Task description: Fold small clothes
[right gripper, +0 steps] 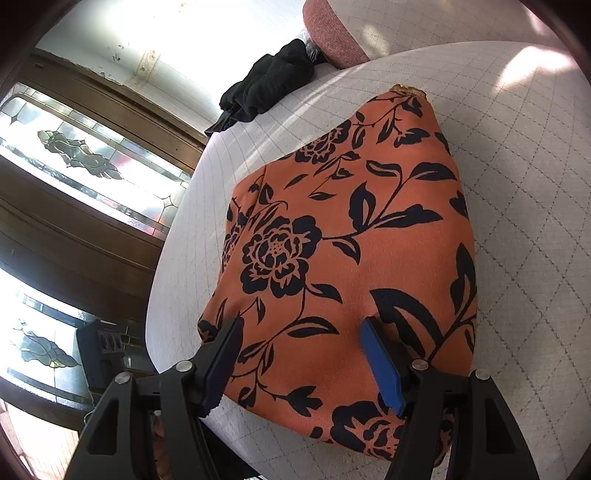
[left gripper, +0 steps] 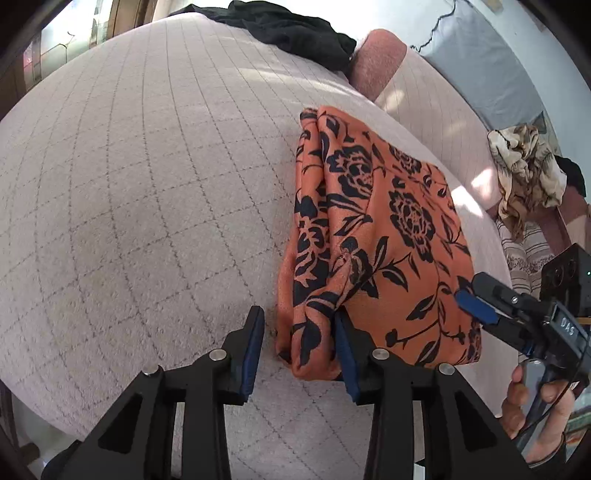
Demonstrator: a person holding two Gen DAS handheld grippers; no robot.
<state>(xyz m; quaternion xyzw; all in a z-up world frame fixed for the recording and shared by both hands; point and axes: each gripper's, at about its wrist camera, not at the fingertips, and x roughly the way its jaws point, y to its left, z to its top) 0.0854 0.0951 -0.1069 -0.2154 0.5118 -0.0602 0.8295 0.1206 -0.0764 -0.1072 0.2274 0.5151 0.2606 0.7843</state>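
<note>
A folded orange garment with black flowers [left gripper: 388,236] lies on the pale quilted bed [left gripper: 147,184]. My left gripper [left gripper: 299,350] is open, its fingers on either side of the garment's thick folded near-left corner, not closed on it. My right gripper [left gripper: 476,304] shows at the right edge in the left wrist view, over the garment's right corner. In the right wrist view the right gripper [right gripper: 303,362] is open just above the garment [right gripper: 351,240], holding nothing.
A black garment [left gripper: 295,29] lies bunched at the far end of the bed, also in the right wrist view [right gripper: 266,85]. A pink cushion [left gripper: 376,62] sits beside it. A beige crumpled cloth [left gripper: 524,173] hangs at the right. Stained-glass doors [right gripper: 74,155] stand past the bed edge.
</note>
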